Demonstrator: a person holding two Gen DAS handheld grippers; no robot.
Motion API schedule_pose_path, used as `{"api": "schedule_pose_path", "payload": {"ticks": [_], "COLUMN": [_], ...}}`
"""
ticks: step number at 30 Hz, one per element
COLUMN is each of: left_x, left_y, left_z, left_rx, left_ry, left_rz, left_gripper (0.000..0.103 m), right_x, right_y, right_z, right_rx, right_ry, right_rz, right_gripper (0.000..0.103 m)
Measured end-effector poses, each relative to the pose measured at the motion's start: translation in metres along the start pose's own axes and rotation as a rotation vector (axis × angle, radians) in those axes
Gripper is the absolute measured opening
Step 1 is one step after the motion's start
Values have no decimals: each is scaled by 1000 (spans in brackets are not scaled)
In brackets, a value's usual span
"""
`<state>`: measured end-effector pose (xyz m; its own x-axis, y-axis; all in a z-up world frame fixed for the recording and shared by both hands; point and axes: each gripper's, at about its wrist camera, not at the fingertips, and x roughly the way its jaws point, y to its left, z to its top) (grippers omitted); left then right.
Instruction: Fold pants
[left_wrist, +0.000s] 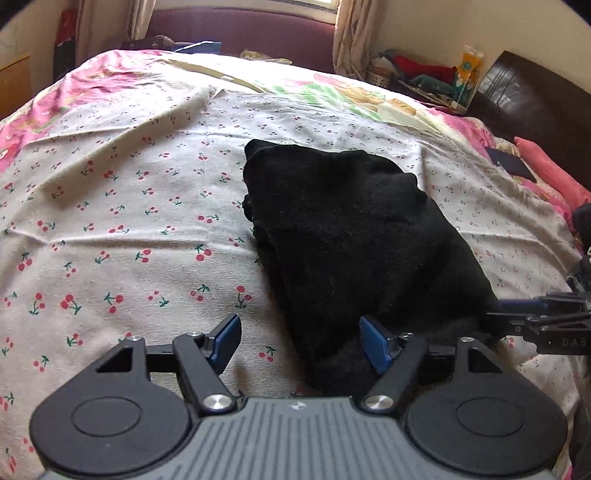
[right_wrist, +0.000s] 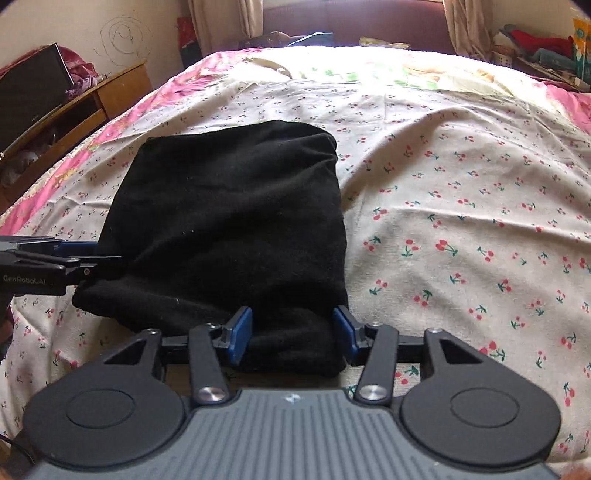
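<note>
The black pants lie folded into a thick rectangle on the cherry-print bedsheet. My left gripper hangs over their near left edge, jaws wide. Its right blue pad is above the cloth and the left pad is over bare sheet. In the right wrist view the pants stretch away from my right gripper. Its pads flank the near right corner of the fold, which lies flat on the sheet. Each gripper shows at the edge of the other's view: right gripper, left gripper.
A dark headboard and a pink pillow are at the right of the bed. A wooden desk stands at the left. A maroon sofa and a cluttered shelf lie beyond the far edge.
</note>
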<state>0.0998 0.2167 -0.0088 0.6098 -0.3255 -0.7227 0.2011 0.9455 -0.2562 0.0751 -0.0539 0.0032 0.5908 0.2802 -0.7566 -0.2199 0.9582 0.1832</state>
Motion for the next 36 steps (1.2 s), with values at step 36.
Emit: {"api": "schedule_pose_path", "payload": {"ticks": [36], "left_x": [-70], "left_y": [-137], "left_z": [-62], "left_rx": [62], "left_ry": [-139], "left_rz": [291], "left_gripper": [103], "right_x": [-89], "right_y": [12], "right_z": [-71], "right_rx": [237], "right_ry": [-176], "right_rz": [120], "right_gripper": [53]}}
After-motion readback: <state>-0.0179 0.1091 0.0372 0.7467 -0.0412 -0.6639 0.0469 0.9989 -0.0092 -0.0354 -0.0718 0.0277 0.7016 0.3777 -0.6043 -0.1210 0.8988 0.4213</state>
